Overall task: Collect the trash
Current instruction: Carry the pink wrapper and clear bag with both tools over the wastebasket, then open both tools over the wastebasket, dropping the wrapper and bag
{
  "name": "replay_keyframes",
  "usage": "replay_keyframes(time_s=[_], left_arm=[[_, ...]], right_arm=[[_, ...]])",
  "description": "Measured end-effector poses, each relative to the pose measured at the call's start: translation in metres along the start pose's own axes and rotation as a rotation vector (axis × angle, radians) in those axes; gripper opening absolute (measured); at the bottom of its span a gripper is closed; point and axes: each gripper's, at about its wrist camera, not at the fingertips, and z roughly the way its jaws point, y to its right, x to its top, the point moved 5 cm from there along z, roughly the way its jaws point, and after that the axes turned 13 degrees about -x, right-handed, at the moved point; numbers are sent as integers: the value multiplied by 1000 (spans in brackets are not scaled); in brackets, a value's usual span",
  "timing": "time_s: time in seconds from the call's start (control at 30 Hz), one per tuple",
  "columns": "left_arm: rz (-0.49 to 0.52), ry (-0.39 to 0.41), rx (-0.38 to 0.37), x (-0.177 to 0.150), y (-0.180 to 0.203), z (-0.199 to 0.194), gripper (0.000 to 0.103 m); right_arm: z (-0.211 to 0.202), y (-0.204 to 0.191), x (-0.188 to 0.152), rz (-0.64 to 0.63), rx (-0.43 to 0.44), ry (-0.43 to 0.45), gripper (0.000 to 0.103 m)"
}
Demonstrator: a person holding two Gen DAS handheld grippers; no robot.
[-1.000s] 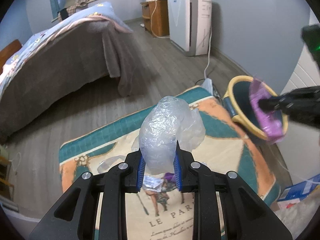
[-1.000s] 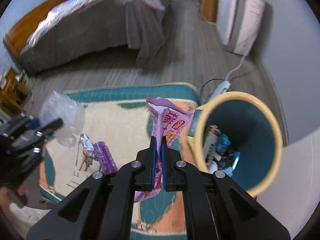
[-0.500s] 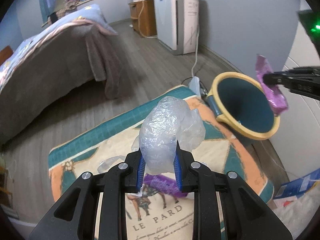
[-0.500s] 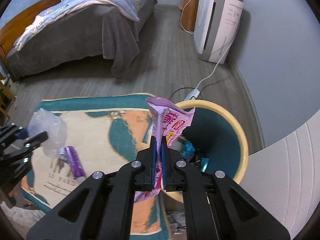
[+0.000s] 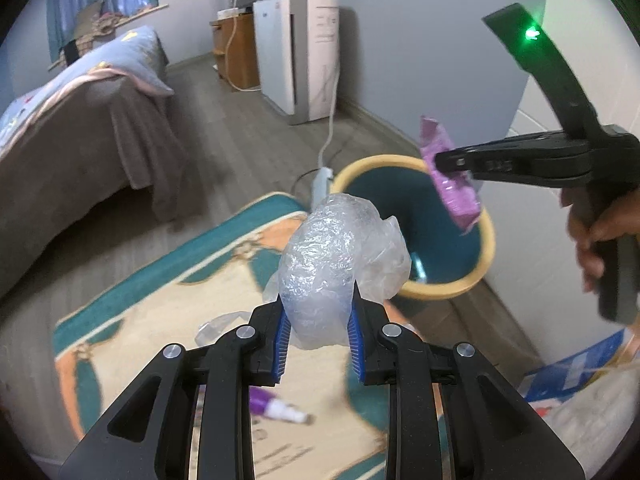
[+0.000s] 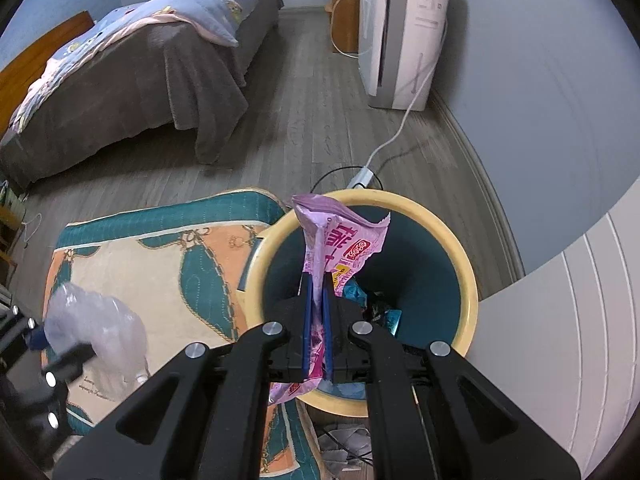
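My left gripper (image 5: pixel 318 314) is shut on a crumpled clear plastic bag (image 5: pixel 340 256), held above the rug, left of the bin. My right gripper (image 6: pixel 316 284) is shut on a pink snack wrapper (image 6: pixel 344 244) and holds it over the open mouth of the teal bin with a yellow rim (image 6: pixel 464 276). The bin (image 5: pixel 472 276) holds several wrappers at its bottom. The right gripper with the wrapper (image 5: pixel 452 176) also shows in the left wrist view. The bag (image 6: pixel 96 332) shows at the left of the right wrist view.
A patterned rug (image 5: pixel 168 280) lies on the wood floor with a purple wrapper (image 5: pixel 276 410) and a clear scrap (image 5: pixel 216 326) on it. A bed (image 6: pixel 132 76) stands at the back left, a white appliance (image 6: pixel 404 28) and power strip (image 6: pixel 362 178) behind the bin.
Both grippers have moved toward the bin. The pink wrapper now hangs over the bin's mouth, and the plastic bag has come closer to the bin's left rim.
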Motion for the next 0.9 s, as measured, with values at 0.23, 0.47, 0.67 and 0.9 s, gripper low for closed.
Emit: replay_keyframes(time_s=[0.23,0.47,0.67,0.9], left_arm=[[-24,-37,-62,5,22,30,26],[9,-62,-78,8,33,42,27],[-3,-80,-109,18,38,62,27],[9,-110,-74,39,41,98,27]], right_arm=[[8,16,-3,58,22,-24,4],[22,29,-9,93,13,-56,4],[36,47,-16,152,-17,-93,4],[38,59,-15,205,-37,-83,4]])
